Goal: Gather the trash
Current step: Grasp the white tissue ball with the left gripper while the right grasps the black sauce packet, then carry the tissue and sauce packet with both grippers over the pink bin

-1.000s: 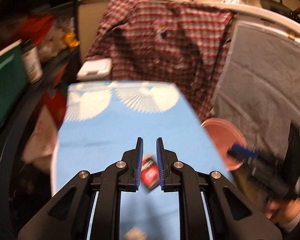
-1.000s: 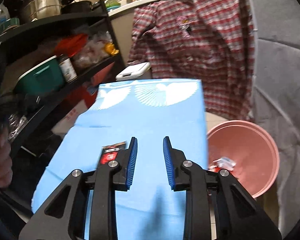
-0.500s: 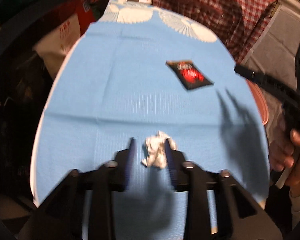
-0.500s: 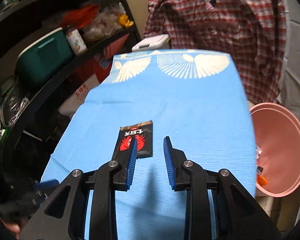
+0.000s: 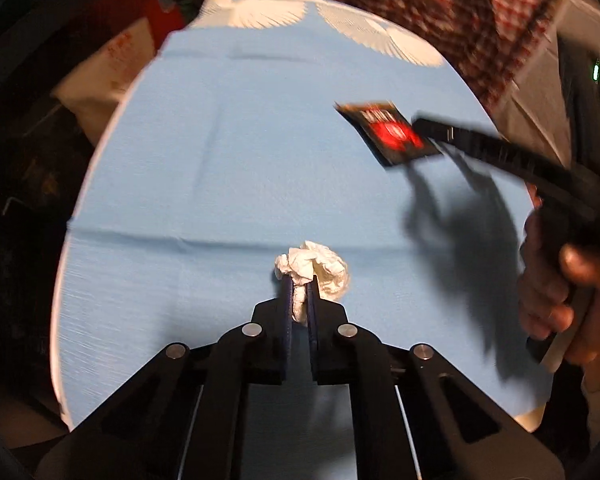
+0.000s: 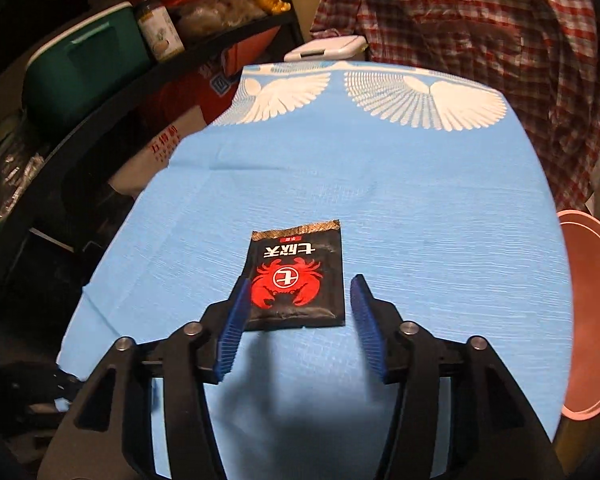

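Note:
A crumpled white paper ball (image 5: 320, 266) lies on the blue cloth-covered board (image 5: 220, 184), and my left gripper (image 5: 299, 280) is shut on its near part. A black sachet with a red crab print (image 6: 296, 278) lies flat further along the board (image 6: 420, 216). My right gripper (image 6: 300, 284) hovers over the sachet with its jaws opening, one blue pad on each side and neither touching it. In the left wrist view that right gripper (image 5: 420, 124) reaches in blurred from the right above the sachet (image 5: 388, 132), held by a hand (image 5: 560, 280).
A pink bin (image 6: 592, 312) stands beside the board's right edge. A plaid shirt (image 6: 480, 32) hangs behind the far end. Dark shelves (image 6: 32, 168) on the left hold a green box (image 6: 84, 68) and a jar (image 6: 158, 30). A white box (image 6: 324, 50) sits past the board's tip.
My left gripper has dropped to the paper ball and shut on it. My right gripper has moved over the sachet and its jaws have spread wider.

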`<state>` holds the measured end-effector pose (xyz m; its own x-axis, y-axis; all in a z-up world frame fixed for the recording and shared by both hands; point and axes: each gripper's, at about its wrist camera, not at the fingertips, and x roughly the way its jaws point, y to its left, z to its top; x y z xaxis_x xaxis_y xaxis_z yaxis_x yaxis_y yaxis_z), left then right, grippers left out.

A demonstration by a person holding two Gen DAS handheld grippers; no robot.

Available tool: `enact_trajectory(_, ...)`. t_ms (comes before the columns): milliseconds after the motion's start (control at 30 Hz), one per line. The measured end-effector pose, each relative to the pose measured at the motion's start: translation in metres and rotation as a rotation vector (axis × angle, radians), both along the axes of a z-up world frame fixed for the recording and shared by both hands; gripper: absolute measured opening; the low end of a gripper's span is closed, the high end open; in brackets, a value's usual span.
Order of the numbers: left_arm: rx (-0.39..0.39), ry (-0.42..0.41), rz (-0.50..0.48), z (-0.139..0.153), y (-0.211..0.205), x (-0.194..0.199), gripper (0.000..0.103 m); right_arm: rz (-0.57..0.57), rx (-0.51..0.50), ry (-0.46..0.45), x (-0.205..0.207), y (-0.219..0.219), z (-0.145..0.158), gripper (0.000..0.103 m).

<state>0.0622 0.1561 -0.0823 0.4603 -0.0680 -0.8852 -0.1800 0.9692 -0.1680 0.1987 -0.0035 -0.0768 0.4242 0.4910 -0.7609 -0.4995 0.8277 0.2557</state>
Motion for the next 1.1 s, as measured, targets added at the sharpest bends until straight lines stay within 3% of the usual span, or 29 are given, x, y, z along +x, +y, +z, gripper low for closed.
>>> enact_trajectory(233, 0.009, -0.059, 0.109, 0.017, 0.022, 0.004, 0.007, 0.046, -0.101, -0.013, 0.003, 0.026, -0.016, 0.079)
enact_trajectory(367, 0.012, -0.084, 0.1, 0.024, 0.019, 0.007, 0.007, 0.066, -0.195, -0.061, -0.003, 0.038, -0.022, 0.081)
enact_trajectory(467, 0.011, -0.095, 0.1, 0.027, 0.019, 0.008, 0.007, 0.066, -0.214, -0.076, -0.005, 0.038, -0.023, 0.078)
enact_trajectory(533, 0.007, -0.098, 0.104, 0.028, 0.021, 0.009, 0.007, 0.06, -0.221, -0.083, -0.005, 0.035, -0.021, 0.067)
enact_trajectory(700, 0.0, -0.113, 0.107, 0.033, 0.021, 0.009, 0.007, 0.059, -0.229, -0.1, -0.007, 0.03, -0.018, 0.062)
enact_trajectory(733, 0.003, -0.118, 0.105, 0.034, 0.02, 0.009, 0.007, 0.059, -0.234, -0.109, -0.009, 0.029, -0.017, 0.056)
enact_trajectory(1100, 0.016, -0.145, 0.094, 0.044, 0.009, 0.007, 0.007, 0.023, -0.195, -0.134, -0.015, -0.002, 0.003, 0.051)
